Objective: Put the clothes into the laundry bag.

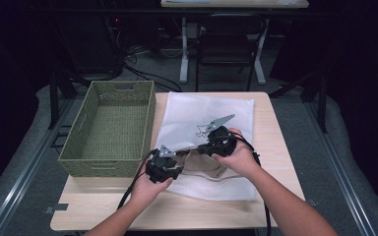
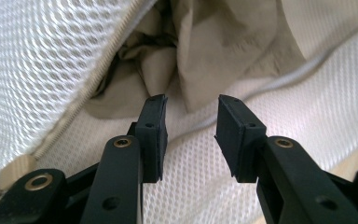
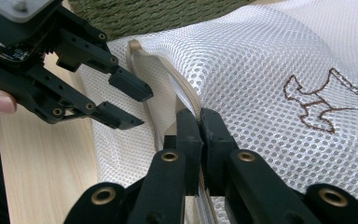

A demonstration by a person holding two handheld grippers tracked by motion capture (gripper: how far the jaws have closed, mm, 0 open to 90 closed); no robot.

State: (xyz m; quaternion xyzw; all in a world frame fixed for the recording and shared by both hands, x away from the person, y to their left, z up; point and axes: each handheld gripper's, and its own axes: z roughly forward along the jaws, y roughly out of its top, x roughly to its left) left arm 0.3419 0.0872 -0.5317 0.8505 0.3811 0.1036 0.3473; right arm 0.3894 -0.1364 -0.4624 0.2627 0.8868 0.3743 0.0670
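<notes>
A white mesh laundry bag (image 1: 211, 110) lies flat on the wooden table (image 1: 275, 147), its zipper side open toward me. A crumpled beige garment (image 1: 202, 164) sits in the opening. In the left gripper view the garment (image 2: 214, 42) lies just beyond my left gripper (image 2: 191, 105), which is open with nothing between its jaws. My right gripper (image 3: 198, 116) is shut on the bag's upper zipper edge and holds that mesh layer (image 3: 247, 70) raised. The left gripper (image 3: 142, 108) shows there too, open, at the mouth of the bag. Both grippers, left (image 1: 177, 160) and right (image 1: 204, 147), meet at the opening.
A green woven basket (image 1: 109, 125) stands empty on the table's left side, close beside the bag. A brown stitched figure (image 3: 314, 105) marks the bag's top layer. The zipper pull (image 2: 9, 172) lies at the near end of the opening. Bare table shows along the front edge.
</notes>
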